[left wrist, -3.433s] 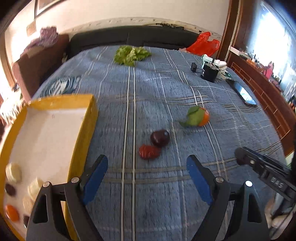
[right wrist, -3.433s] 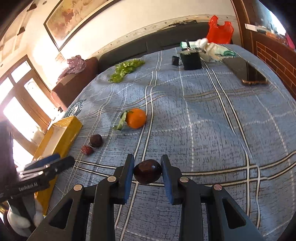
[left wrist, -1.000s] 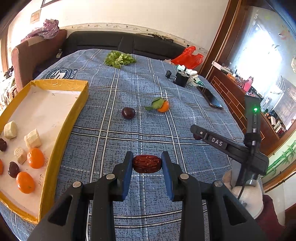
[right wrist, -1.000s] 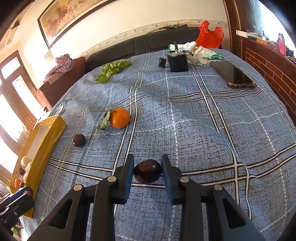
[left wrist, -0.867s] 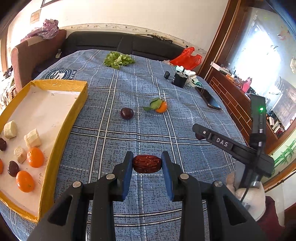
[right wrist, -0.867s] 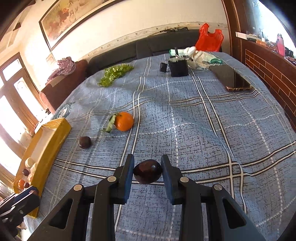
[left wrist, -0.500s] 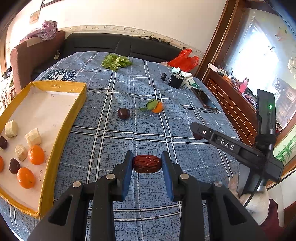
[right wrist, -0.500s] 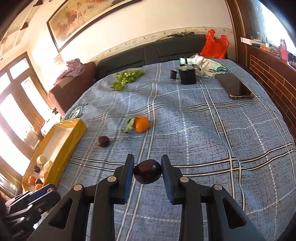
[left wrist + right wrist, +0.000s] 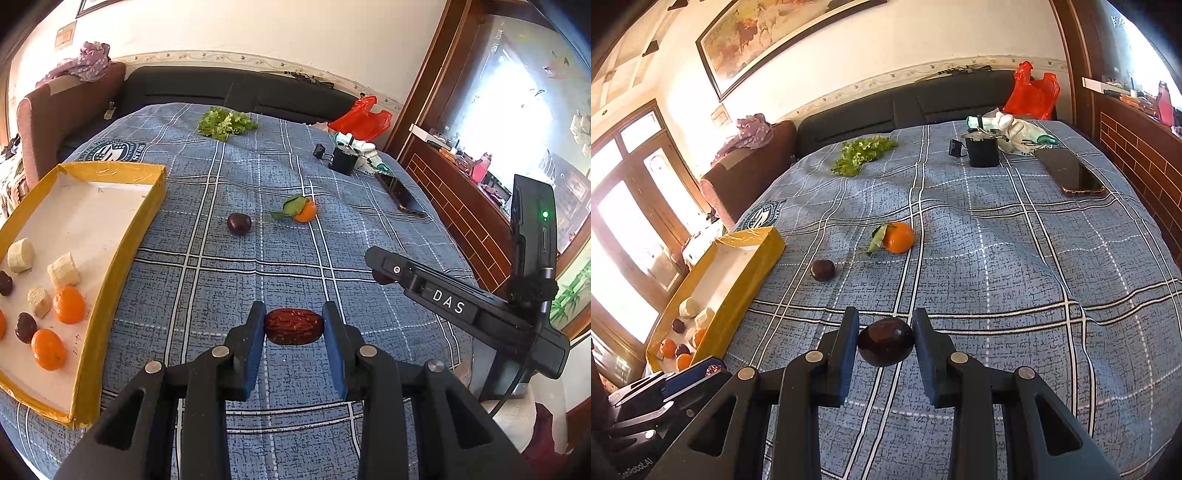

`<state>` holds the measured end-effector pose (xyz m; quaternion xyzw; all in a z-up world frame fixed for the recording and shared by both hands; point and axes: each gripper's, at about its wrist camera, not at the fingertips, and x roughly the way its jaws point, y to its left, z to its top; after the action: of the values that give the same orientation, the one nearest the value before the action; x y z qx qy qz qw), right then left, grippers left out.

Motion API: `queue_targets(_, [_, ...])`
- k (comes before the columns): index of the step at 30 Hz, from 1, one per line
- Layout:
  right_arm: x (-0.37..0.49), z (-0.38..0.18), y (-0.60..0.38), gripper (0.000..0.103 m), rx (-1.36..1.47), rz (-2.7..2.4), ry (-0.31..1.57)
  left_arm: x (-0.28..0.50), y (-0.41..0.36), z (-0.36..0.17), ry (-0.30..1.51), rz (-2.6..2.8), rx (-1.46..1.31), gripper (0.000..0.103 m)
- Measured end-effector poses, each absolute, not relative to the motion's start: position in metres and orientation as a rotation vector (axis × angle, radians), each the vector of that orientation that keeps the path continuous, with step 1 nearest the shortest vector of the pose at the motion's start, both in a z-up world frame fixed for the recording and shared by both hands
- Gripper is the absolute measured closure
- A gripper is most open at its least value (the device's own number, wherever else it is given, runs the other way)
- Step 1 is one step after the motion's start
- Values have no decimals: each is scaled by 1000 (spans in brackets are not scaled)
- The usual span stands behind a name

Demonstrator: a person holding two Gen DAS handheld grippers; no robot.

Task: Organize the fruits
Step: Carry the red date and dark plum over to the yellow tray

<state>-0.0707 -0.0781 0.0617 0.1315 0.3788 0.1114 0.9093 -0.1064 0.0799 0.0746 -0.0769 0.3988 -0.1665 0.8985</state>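
My left gripper (image 9: 293,326) is shut on a red date (image 9: 293,326), held above the blue plaid cloth. My right gripper (image 9: 885,341) is shut on a dark plum (image 9: 885,341), also above the cloth. A second dark plum (image 9: 239,223) and an orange with a leaf (image 9: 305,211) lie on the cloth ahead; both also show in the right wrist view, the plum (image 9: 822,270) and the orange (image 9: 898,237). The yellow box (image 9: 122,254) at the left holds oranges, plums and banana pieces; it also shows in the right wrist view (image 9: 746,273).
Lettuce (image 9: 225,123) lies at the far end. A black cup (image 9: 342,161), a phone (image 9: 397,192) and a red bag (image 9: 360,120) are at the far right. The right gripper's body (image 9: 461,306) reaches in from the right. A sofa runs behind.
Since 3.4 s ago my left gripper has closed on the date and lifted it. Both grippers have drawn back and up from the cloth; the right keeps its plum.
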Motion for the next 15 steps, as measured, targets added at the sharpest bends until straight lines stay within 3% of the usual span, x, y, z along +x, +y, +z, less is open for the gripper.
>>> queue_targets(15, [-69,62,-65,70,248,236,795,-104,88,74,825,-367,-187,73])
